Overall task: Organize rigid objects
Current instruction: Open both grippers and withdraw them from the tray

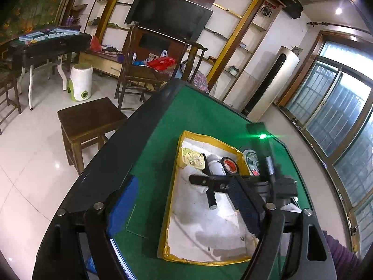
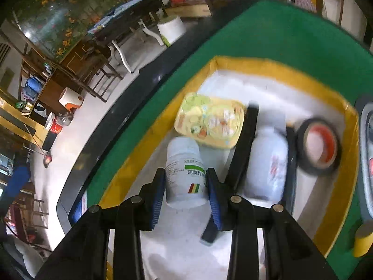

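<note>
we hold a white medicine bottle [image 2: 185, 175] between the blue pads [image 2: 158, 198] of our right gripper [image 2: 186, 193], which press on its two sides, above the white floor of a yellow-rimmed tray [image 2: 275, 68] on the green table [image 2: 291, 28]. toward the tray's far edge lies a yellow cartoon-printed box [image 2: 209, 122], touching the bottle's cap. a black bar [image 2: 242, 144] runs beside a second white bottle [image 2: 268, 161]. a black tape roll [image 2: 319, 150] with a red core sits near the tray's far right corner.
</note>
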`<move>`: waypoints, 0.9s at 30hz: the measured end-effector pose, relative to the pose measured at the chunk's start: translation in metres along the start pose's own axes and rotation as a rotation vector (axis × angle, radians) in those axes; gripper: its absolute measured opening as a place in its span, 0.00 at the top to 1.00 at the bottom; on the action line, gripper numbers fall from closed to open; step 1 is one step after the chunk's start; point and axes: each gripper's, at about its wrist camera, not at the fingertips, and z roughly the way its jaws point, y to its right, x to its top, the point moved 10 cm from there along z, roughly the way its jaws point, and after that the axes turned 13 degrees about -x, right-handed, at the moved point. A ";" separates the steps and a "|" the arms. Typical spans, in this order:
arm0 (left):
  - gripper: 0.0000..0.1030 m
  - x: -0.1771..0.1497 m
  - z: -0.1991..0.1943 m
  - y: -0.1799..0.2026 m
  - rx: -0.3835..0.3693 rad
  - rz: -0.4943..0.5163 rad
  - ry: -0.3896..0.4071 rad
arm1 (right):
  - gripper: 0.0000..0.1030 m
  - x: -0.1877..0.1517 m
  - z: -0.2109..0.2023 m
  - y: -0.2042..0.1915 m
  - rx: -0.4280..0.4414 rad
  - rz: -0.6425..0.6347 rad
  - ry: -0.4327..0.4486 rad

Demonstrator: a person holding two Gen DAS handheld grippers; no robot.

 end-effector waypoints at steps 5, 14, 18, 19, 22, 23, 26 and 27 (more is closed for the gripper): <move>0.15 -0.006 0.001 0.001 0.015 -0.008 0.000 | 0.40 -0.001 -0.040 0.012 0.036 0.069 0.093; 0.14 -0.031 0.030 0.056 0.009 0.085 -0.068 | 0.26 -0.032 -0.162 0.098 -0.289 0.060 0.433; 0.14 -0.043 0.046 0.103 0.007 0.189 -0.075 | 0.07 -0.063 -0.222 0.156 -0.454 0.150 0.606; 0.09 -0.044 0.048 0.115 0.004 0.207 -0.057 | 0.02 -0.069 -0.229 0.166 -0.477 0.166 0.626; 0.01 -0.050 0.059 0.147 -0.071 0.207 -0.024 | 0.00 -0.093 -0.237 0.219 -0.562 0.231 0.628; 0.01 -0.059 0.069 0.155 -0.109 0.183 -0.067 | 0.00 -0.100 -0.233 0.235 -0.569 0.260 0.601; 0.01 -0.091 0.100 0.175 -0.148 0.165 -0.241 | 0.00 -0.125 -0.219 0.287 -0.550 0.383 0.541; 0.01 -0.097 0.106 0.181 -0.141 0.187 -0.261 | 0.00 -0.133 -0.216 0.305 -0.549 0.426 0.531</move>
